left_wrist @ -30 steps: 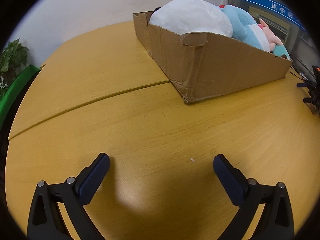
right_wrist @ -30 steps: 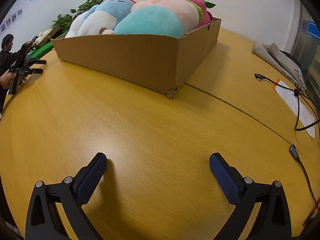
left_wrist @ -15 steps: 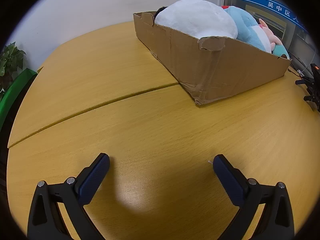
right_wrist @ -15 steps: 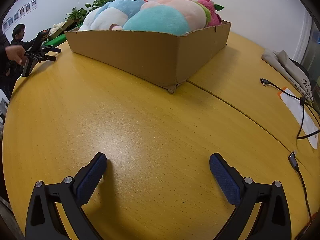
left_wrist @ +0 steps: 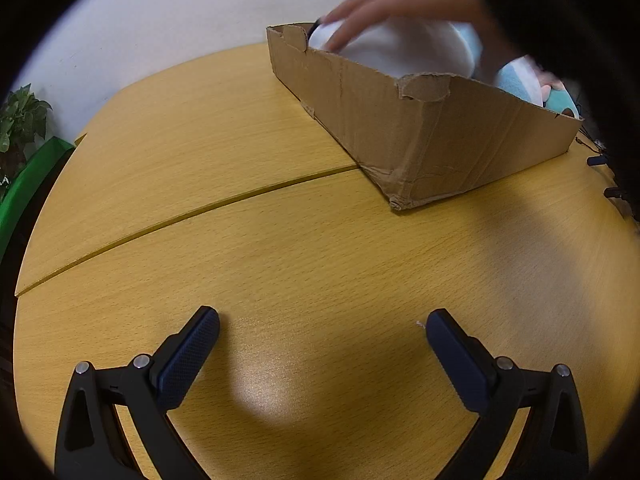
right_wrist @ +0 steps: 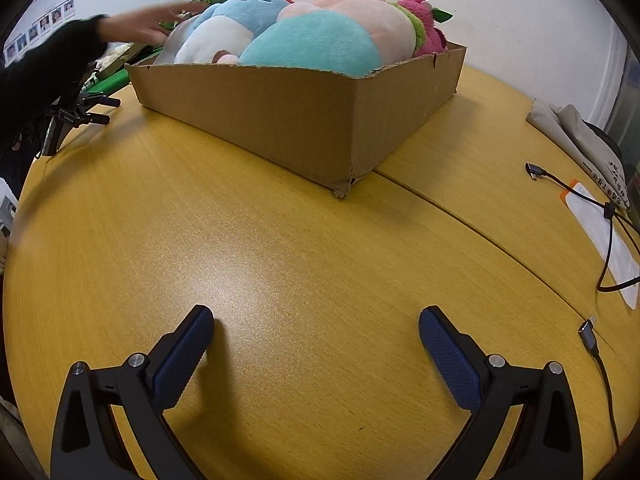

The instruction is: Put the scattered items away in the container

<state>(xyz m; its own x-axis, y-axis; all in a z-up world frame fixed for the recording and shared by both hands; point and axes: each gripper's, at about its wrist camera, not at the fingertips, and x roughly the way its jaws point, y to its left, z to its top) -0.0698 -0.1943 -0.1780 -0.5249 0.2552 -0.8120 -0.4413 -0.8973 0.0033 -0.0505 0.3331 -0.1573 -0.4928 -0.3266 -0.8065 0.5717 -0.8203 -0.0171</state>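
Right wrist view: one box [right_wrist: 304, 120], four plush toys [right_wrist: 312, 44]; both claws [right_wrist: 316, 344] [left_wrist: 322, 346] wide open, empty.

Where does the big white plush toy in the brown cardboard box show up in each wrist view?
Left wrist: white plush toy top centre-right, under a bare hand.
Right wrist: upper left, only a grey-white sliver behind the blue plush.
Shared landmark: the brown cardboard box.

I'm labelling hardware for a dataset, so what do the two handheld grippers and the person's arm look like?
Both the left gripper and the right gripper have black angular plastic frames with silver round bolts, and dark blue fingers with a knurled, dotted texture. No cables on them show. The reaching arm wears a black sleeve.
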